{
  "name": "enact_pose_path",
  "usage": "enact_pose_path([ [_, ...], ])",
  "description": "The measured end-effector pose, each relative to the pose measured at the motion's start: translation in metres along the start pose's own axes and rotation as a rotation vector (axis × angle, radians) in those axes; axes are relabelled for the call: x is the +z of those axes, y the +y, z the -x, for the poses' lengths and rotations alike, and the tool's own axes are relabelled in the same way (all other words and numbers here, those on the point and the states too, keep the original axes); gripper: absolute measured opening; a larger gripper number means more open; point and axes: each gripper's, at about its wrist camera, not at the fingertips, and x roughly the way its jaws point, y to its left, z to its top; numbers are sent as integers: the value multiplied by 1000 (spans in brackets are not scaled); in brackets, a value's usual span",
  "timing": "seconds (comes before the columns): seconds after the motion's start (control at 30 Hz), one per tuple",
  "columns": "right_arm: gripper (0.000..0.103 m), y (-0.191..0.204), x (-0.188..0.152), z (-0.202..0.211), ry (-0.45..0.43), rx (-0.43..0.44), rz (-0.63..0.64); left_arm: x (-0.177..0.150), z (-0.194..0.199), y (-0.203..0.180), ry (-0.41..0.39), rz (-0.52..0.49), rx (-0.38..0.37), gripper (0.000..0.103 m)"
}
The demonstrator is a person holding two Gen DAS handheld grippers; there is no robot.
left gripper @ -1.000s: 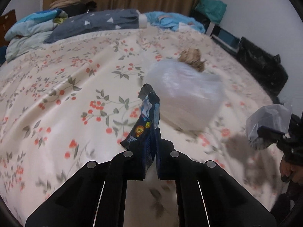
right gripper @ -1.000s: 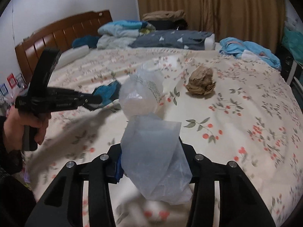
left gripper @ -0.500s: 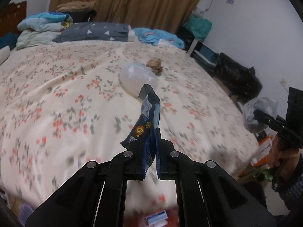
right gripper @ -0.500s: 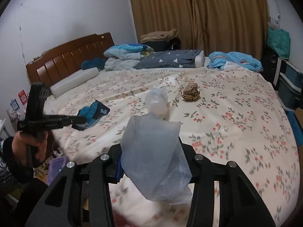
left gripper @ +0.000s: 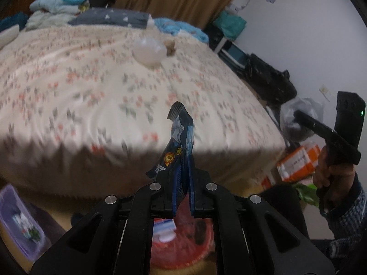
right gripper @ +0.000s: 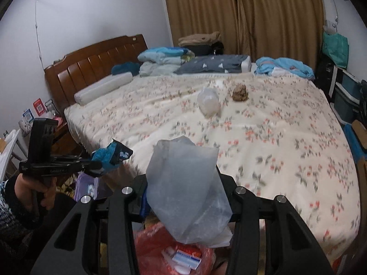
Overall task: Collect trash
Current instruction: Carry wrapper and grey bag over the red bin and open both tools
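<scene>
Two grippers hang off the foot of the bed (right gripper: pixel 263 133), each with a piece of trash in its jaws. The bed, with its floral sheet, fills most of both views; a wooden headboard (right gripper: pixel 96 68) stands at its far left end, and folded bedding (right gripper: pixel 165 59) is piled along its far edge by the curtains (right gripper: pixel 240 13).

Below the foot of the bed sits a red bin bag (right gripper: pixel 158 247), already holding a small box and bits of packaging. The right gripper (right gripper: pixel 188 197) is above that bag, clamped on a clear plastic bag (right gripper: pixel 185 188) that stands up between its fingers. The left gripper (left gripper: pixel 182 183) is also above the red bag, pinched tight on a blue snack wrapper (left gripper: pixel 179 137) that sticks upward from its tips.

Out on the middle of the bed lies a cloudy plastic bag (right gripper: pixel 207 102), puffed and rounded. Just beside it, toward the curtains, rests a crumpled brown paper ball (right gripper: pixel 239 94). The two lie near each other; whether they touch cannot be told.
</scene>
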Motion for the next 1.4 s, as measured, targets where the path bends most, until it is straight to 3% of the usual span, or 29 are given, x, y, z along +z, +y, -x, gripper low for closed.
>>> enact_pose_path([
  [0.3, 43, 19, -54, -8, 120, 14, 3, -57, -11, -8, 90, 15, -18, 7],
  [0.53, 43, 33, -84, -24, 217, 29, 25, -75, -33, -7, 177, 23, 1, 7],
  [1.4, 43, 19, -193, -157, 700, 23, -19, -140, -174, 35, 573, 82, 51, 7],
])
